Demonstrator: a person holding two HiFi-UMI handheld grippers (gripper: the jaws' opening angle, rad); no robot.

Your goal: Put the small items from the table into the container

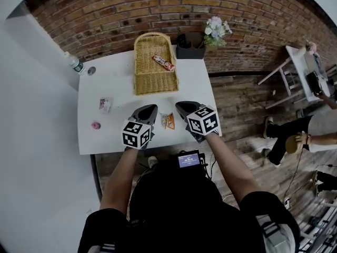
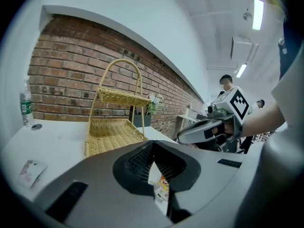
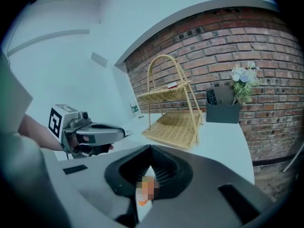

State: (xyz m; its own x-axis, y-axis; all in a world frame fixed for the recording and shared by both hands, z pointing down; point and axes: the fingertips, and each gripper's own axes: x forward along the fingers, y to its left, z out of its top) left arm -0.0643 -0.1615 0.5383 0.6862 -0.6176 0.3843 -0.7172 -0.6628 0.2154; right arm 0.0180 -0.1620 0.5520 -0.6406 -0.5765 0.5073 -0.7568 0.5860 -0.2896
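Inside basket (image 1: 152,80): 1 snack pkt (image 1: 164,62)

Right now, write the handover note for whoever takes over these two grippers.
Left gripper: shut, empty, over the near part of the table.
Right gripper: shut, empty, alongside it.
Done: one snack bar lies in the wicker basket.
Left to do: the orange packet on the table between the two grippers, then the pale packet and the small pink item further toward the left side.

Water bottle (image 1: 77,64), flowers (image 1: 216,29) (by brick wall (image 1: 105,15)).
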